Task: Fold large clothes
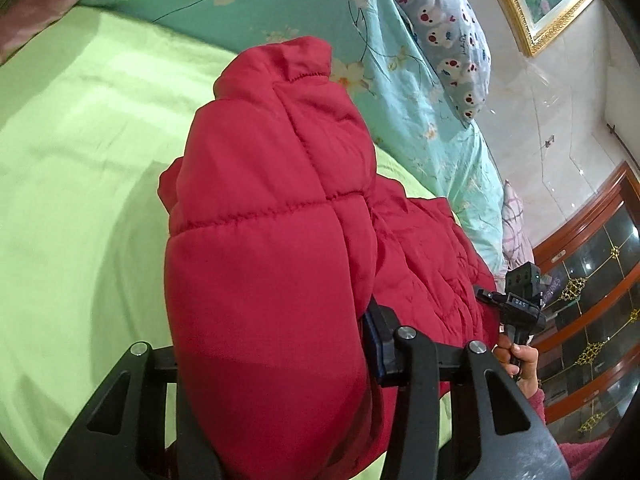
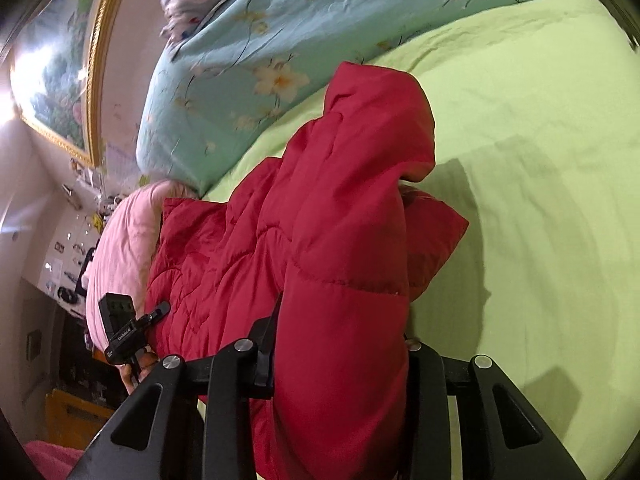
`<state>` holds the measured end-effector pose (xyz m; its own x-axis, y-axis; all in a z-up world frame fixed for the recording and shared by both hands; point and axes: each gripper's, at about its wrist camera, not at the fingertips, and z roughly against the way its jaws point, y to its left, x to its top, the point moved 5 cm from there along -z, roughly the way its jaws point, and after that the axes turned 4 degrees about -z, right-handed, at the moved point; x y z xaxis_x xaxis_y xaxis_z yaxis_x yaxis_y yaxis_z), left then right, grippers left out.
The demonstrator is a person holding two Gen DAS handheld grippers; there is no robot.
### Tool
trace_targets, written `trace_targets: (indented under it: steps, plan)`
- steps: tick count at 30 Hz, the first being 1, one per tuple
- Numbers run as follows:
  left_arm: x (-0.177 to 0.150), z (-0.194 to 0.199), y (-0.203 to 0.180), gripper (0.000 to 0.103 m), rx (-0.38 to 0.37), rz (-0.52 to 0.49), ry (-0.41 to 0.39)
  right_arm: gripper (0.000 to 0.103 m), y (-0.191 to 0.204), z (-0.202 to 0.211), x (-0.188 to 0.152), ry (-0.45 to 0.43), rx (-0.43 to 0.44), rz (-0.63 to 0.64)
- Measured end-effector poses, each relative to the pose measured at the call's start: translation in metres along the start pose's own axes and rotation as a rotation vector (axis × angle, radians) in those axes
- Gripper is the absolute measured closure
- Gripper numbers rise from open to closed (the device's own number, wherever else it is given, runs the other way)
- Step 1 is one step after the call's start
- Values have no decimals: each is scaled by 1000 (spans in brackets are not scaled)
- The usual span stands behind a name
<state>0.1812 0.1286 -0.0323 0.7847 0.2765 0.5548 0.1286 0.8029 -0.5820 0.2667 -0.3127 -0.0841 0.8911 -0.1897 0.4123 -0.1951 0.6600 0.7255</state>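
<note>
A red quilted puffer jacket (image 1: 272,208) lies partly on the green bed sheet (image 1: 80,160), its near edge raised off the bed. My left gripper (image 1: 276,360) is shut on a thick fold of the jacket, which bulges up between the jaws and hides the fingertips. In the right wrist view the same red jacket (image 2: 344,240) fills the middle, and my right gripper (image 2: 340,364) is shut on another thick fold of it. Each view shows the other gripper at its edge: the right gripper (image 1: 516,304) held by a hand, the left gripper (image 2: 124,328) likewise.
A turquoise flowered quilt (image 1: 400,80) and a bear-print pillow (image 1: 452,40) lie at the bed's far side, with a pink pillow (image 2: 120,256) beside it. A gold-framed picture (image 1: 548,4) hangs on the wall. A wooden glass-front cabinet (image 1: 592,296) stands beyond the bed.
</note>
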Motion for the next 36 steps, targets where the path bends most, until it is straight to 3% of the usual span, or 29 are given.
trace_targets:
  steps: [5,10,26,36]
  plan:
    - [-32,21,-5,60,-9,7,-3,69,-2,18,-35,-11,15,-16]
    - [-38,19,1,60,-1,23,20,68,-7,26,-56,-25,32,-53]
    - [-56,5,29,56,63,83,86,66,-27,14,-65,-41,19,-136]
    - [-62,-5,36,35,153,87,95,58,-35,12,-73,-59,6,-144]
